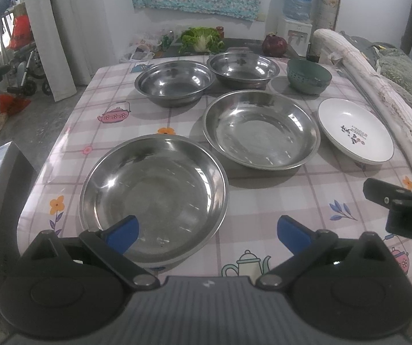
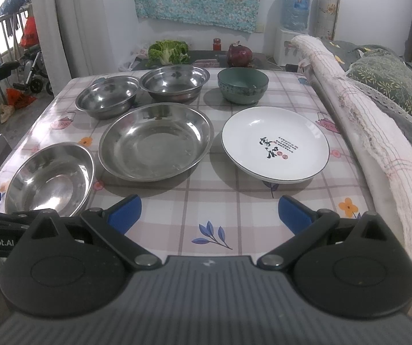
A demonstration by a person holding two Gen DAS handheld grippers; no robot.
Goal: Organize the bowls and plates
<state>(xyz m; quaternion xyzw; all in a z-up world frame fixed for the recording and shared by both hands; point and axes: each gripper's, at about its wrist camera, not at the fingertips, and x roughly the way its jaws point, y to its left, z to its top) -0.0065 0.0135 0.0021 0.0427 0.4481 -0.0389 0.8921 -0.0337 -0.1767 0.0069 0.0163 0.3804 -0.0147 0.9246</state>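
Note:
On the checked tablecloth [image 1: 277, 198] lie a near steel plate [image 1: 152, 195], a second steel plate [image 1: 260, 129], two steel bowls at the back [image 1: 174, 82] [image 1: 243, 69], a green bowl [image 1: 309, 76] and a white plate with writing [image 1: 355, 130]. My left gripper [image 1: 207, 231] is open and empty, its left finger over the near steel plate's front rim. In the right wrist view the same dishes show: near steel plate [image 2: 50, 178], steel plate [image 2: 155, 141], white plate [image 2: 275, 143], green bowl [image 2: 242, 84]. My right gripper [image 2: 209, 214] is open and empty above the cloth.
A rolled white cloth [image 2: 358, 120] runs along the table's right edge, with bedding beyond it. Lettuce [image 2: 168, 49], a red onion [image 2: 239, 54] and a jar sit on a dark surface behind the table. A grey box [image 1: 2, 178] stands at the left.

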